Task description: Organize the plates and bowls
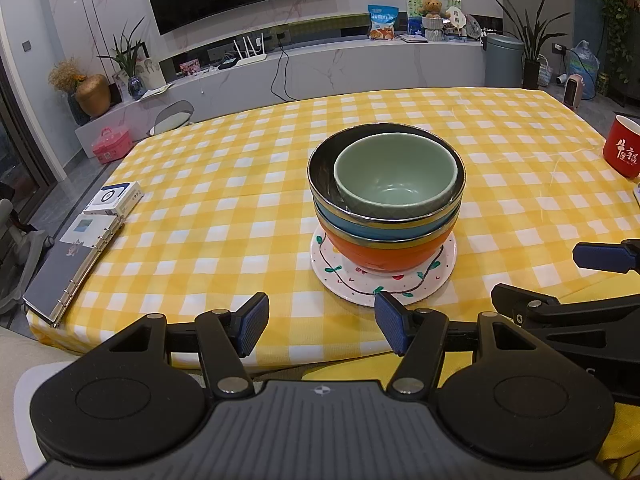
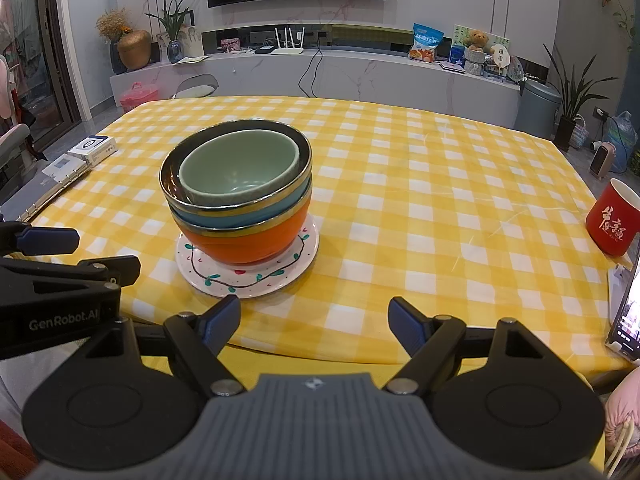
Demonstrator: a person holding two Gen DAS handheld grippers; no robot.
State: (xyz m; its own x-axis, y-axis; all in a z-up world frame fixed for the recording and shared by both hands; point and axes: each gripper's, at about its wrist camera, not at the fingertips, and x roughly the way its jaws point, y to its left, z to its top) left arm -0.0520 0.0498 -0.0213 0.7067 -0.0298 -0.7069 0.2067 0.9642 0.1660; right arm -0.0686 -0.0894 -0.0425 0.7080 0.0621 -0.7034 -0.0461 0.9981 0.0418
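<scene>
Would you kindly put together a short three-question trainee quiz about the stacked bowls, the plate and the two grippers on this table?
1. True or false: the green bowl sits innermost at the top of the nested stack.
2. Which bowl rests directly on the patterned plate? A) blue bowl B) orange bowl C) green bowl
3. Fill in: the left gripper and right gripper are both ____ and hold nothing.

Key: 1 true; 2 B; 3 open.
</scene>
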